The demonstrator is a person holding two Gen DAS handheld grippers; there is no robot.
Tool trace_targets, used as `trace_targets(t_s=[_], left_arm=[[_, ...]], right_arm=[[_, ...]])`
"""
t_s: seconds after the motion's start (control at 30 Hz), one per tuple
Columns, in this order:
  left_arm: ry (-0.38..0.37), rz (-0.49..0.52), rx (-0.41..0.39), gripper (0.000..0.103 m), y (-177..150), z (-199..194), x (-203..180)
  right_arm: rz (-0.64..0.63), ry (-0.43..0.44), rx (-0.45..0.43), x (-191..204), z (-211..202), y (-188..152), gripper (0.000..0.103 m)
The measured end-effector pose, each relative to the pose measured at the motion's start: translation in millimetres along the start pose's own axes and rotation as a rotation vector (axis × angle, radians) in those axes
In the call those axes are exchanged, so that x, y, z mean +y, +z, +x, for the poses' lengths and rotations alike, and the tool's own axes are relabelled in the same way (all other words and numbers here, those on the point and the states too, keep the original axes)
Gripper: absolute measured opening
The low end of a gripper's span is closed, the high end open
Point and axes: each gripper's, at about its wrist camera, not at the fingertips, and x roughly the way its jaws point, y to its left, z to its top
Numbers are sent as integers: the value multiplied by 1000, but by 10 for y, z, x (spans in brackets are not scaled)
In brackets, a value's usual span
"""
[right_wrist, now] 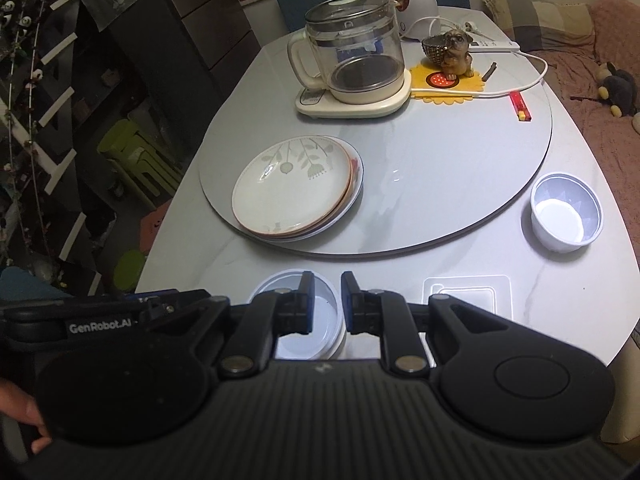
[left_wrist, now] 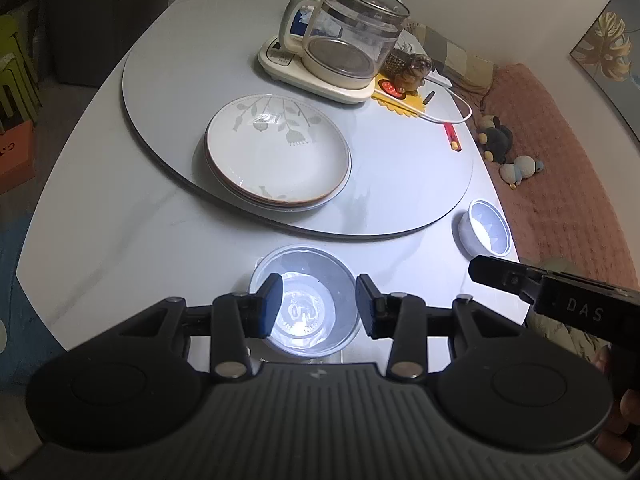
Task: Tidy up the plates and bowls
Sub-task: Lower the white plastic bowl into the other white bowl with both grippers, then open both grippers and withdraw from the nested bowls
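A stack of plates with a leaf pattern [left_wrist: 276, 152] [right_wrist: 294, 188] sits on the round turntable [left_wrist: 400, 184] [right_wrist: 460, 184]. A pale blue-white bowl [left_wrist: 306, 302] [right_wrist: 320, 316] stands on the table near the front edge. My left gripper [left_wrist: 318, 306] is open above it, fingers either side of its middle. A second small bowl [left_wrist: 486, 226] [right_wrist: 566, 212] stands to the right, off the turntable. My right gripper [right_wrist: 325, 304] is open with a narrow gap, empty, over the near bowl's right rim. It also shows in the left wrist view [left_wrist: 560, 300].
A glass kettle on a cream base [left_wrist: 344, 40] [right_wrist: 352, 64], a dog figurine on a yellow mat [left_wrist: 410, 70] [right_wrist: 452, 56], a white cable and a red pen [left_wrist: 452, 136] [right_wrist: 520, 106] stand on the turntable's far side. A sofa with soft toys [left_wrist: 560, 168] lies right of the table.
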Motion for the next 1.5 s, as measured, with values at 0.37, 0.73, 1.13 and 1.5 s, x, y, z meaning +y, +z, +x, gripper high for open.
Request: trace_targets(t_s=[0.37,0.73,1.13,1.5], left_arm=[[24,-25,-28,46,-154,-191,-68],[8,35,-40,57,18,-288,28],[-66,139,-18,88,274,-218,90],[-155,199,12,90,378,-112,161]], right_arm=[[-32,1,-44,-35,-187,-81,18],[10,-66,-97,67,-294,-117,51],[124,-191,-160,175,-397,-190,75],[180,-267,-190,408,-416,-280,75]])
